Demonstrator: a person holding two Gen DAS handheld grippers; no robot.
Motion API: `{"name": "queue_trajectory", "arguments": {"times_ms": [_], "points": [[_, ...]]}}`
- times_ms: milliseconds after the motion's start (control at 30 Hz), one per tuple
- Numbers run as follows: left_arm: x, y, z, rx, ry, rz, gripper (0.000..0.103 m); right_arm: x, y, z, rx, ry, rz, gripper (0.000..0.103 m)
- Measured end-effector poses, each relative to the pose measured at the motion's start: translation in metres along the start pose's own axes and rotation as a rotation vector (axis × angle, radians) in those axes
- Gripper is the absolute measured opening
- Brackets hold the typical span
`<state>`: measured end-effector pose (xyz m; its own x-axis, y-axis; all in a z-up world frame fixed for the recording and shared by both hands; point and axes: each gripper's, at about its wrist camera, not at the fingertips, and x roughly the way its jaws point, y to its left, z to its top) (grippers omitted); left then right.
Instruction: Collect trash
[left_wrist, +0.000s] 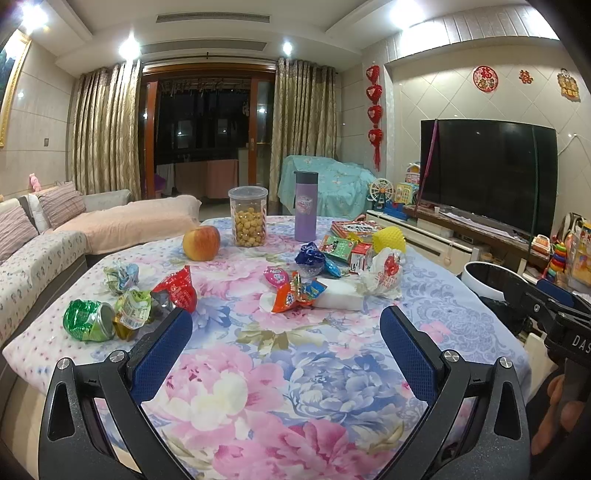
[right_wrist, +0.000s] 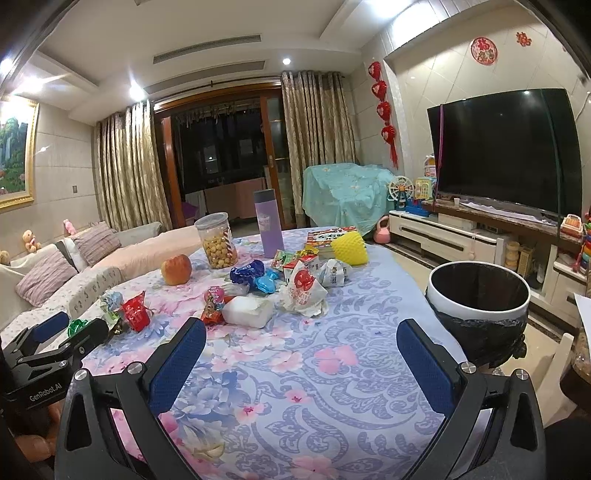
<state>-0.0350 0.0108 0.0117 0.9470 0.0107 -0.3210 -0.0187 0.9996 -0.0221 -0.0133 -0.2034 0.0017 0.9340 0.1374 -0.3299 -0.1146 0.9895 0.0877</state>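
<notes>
Across the floral table (left_wrist: 295, 369), our left gripper (left_wrist: 286, 332) and right gripper (right_wrist: 301, 343) both hung spread apart, empty. Trash wrappers (left_wrist: 295, 291) lay at twelve o'clock. Only the right view showed the bin's (right_wrist: 480, 299) dark inside at two o'clock; the left view cut it off. The crushed green can (left_wrist: 88, 319) was half hidden there.

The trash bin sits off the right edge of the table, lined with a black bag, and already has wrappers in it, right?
Not quite. The trash bin is off the right edge of the table and lined with a black bag, but the right wrist view shows no wrappers inside. The red wrapper and the rest lie on the table.
</notes>
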Motion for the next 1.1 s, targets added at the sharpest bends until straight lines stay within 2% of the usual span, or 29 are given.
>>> {"name": "queue_trajectory", "arguments": {"times_ms": [667, 1100], "points": [[0.002, 0.001, -0.003, -0.001, 0.005, 0.000, 0.103, 0.002, 0.001, 0.000, 0.006, 0.010, 0.013, 0.103], [0.015, 0.013, -0.013, -0.018, 0.053, -0.005, 0.103, 0.013, 0.008, -0.001, 0.021, 0.050, 0.061, 0.103]]}}
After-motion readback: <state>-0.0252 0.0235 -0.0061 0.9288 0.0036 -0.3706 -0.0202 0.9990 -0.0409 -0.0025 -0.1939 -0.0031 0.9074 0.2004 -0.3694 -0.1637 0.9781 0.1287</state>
